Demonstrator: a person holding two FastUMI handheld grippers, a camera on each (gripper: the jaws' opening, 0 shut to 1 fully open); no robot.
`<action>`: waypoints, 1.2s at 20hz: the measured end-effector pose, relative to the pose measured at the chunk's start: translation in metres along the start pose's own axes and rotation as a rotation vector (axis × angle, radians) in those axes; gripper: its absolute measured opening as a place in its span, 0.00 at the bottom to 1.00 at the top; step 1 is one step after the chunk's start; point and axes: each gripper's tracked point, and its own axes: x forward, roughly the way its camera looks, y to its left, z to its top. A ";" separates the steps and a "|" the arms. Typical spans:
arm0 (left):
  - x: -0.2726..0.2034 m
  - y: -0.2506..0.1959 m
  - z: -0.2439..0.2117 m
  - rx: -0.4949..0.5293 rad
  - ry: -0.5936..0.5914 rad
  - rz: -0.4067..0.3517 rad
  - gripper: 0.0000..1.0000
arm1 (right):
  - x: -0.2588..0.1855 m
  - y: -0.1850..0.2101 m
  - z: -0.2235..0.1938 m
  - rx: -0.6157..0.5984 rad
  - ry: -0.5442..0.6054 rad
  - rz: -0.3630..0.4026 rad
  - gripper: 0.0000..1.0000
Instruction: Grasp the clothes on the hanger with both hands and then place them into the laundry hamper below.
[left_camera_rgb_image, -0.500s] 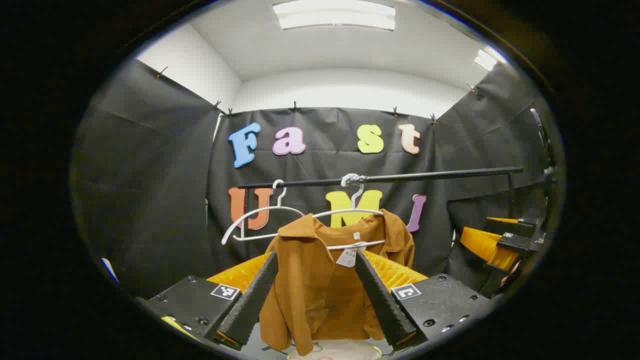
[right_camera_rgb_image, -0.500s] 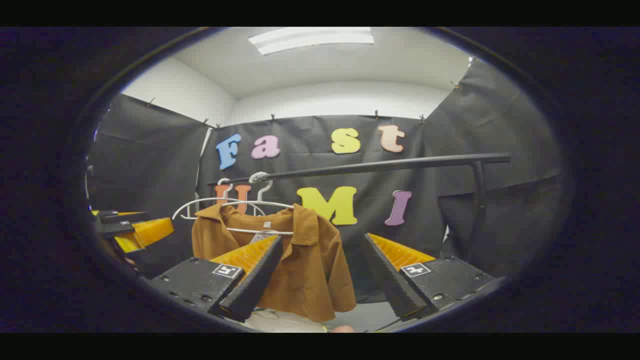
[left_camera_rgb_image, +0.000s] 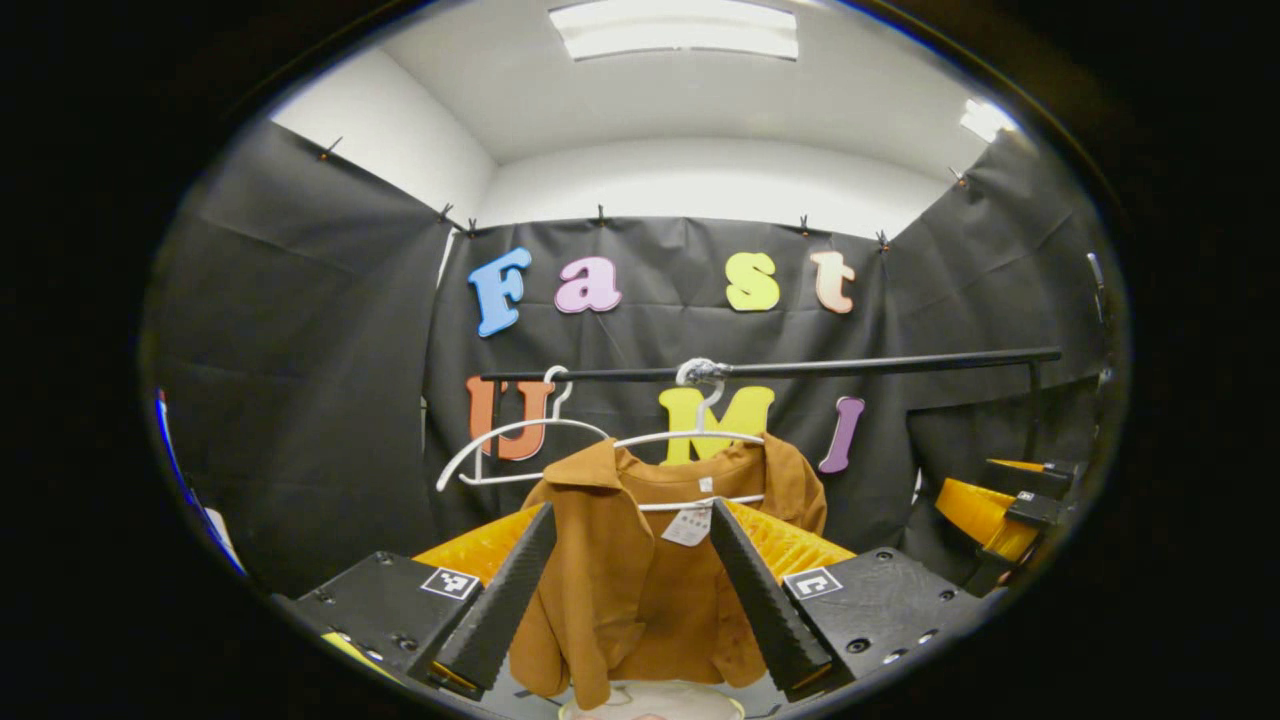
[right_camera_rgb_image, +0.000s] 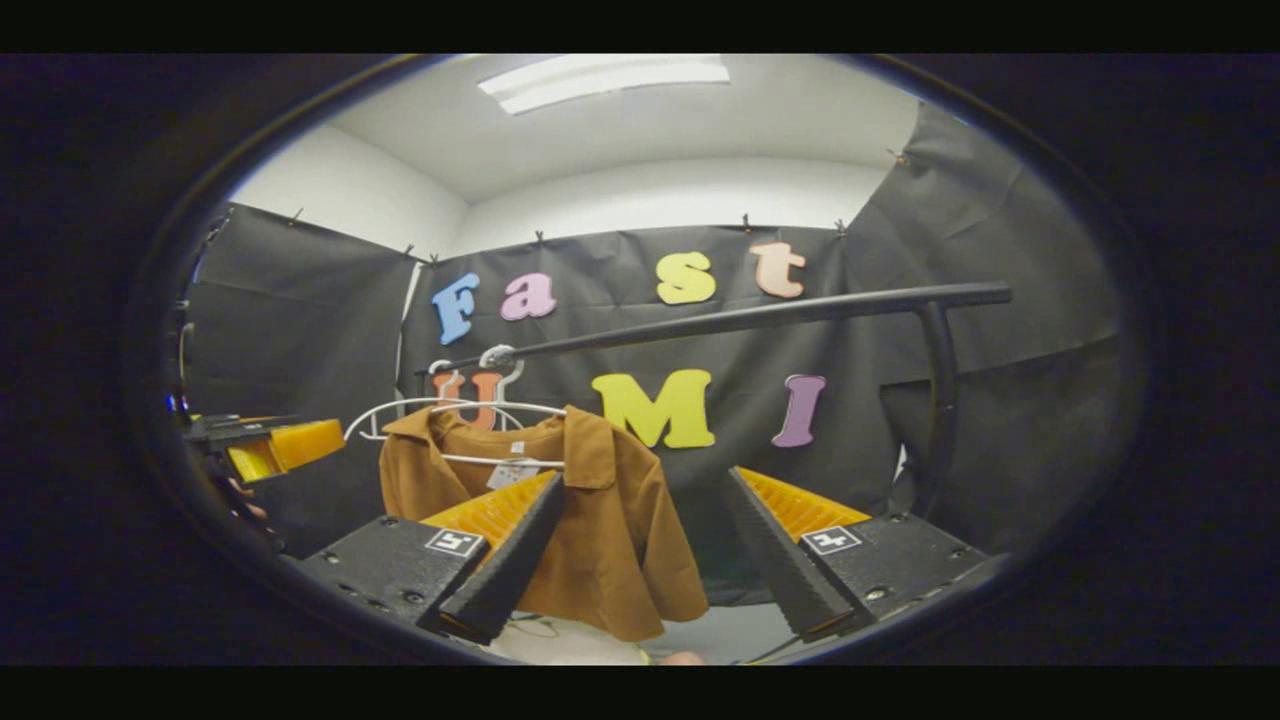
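Both sets of tongs wide apart, left gripper (left_camera_rgb_image: 628, 610) and right gripper (right_camera_rgb_image: 640, 565) short of the brown shirt (left_camera_rgb_image: 640, 570), hanging on its white hanger (left_camera_rgb_image: 690, 440) from the rail (left_camera_rgb_image: 780, 368). Risk: uneven pull, collar snagging, hanger swinging off.

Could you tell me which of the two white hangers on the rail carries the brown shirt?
The right-hand hanger carries the brown shirt; the left hanger hangs bare.

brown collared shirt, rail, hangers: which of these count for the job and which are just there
For the job:
brown collared shirt
white wire hanger under it
left gripper, open
right gripper, open
pale hamper rim below the shirt

Just there:
bare white hanger
black metal rail
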 end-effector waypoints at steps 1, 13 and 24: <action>0.001 -0.001 -0.002 0.004 0.000 0.013 1.00 | 0.002 -0.002 -0.003 0.002 0.011 0.005 0.99; 0.041 -0.007 -0.056 -0.022 0.101 -0.013 1.00 | 0.070 0.046 -0.067 0.049 0.155 0.097 0.99; 0.111 -0.002 -0.104 -0.153 0.228 -0.087 1.00 | 0.152 0.092 -0.106 0.133 0.275 0.121 0.99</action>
